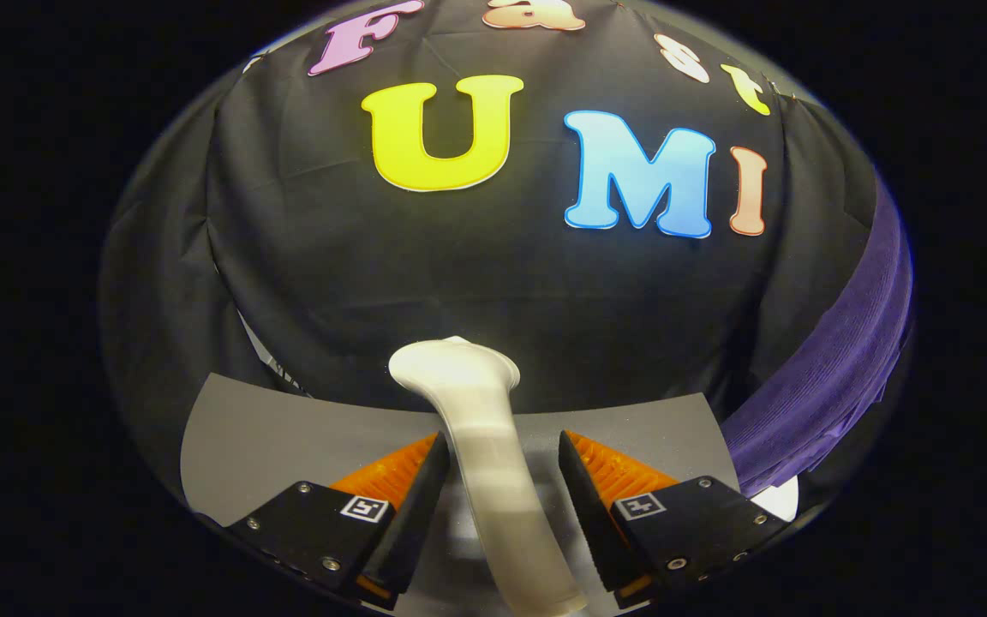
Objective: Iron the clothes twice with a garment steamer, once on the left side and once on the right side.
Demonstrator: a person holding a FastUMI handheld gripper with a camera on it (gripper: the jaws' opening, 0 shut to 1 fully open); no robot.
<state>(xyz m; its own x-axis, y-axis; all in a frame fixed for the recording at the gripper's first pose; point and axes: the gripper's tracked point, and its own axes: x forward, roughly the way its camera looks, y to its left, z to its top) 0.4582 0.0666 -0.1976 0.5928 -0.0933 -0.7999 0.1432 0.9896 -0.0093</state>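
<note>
Lying between the two fingers of the hand-held gripper (pixel 502 506): the white garment steamer (pixel 481 446), handle running back toward the camera and out of sight under the view's lower rim, head pointed forward and lifted beyond the fingertips. Spread apart, those fingers, with a visible gap on each side of the handle; left finger close to the handle but not clearly pressing, right finger plainly clear of it, so released rather than clenched. Slightly blurred along the middle of the handle, sharper at the rounded head, which flares wider than the neck and tilts a little to the left. Resting beneath and ahead of the fingers: a grey worktop (pixel 271 428), its far edge meeting the black cloth wall (pixel 476 274) just behind the steamer's head. Whether the steamer touches the worktop or hangs above it cannot be told from here. Hanging off to the right, beyond the right finger and well apart from the steamer: a purple garment (pixel 845 360) with fine ribbed texture, curving down along the booth's side toward the worktop's right corner. Showing just under the garment's lower end, beside the right finger: a small white patch, too little of it to identify. Creased and draped across everything beyond the worktop, the black cloth.
</note>
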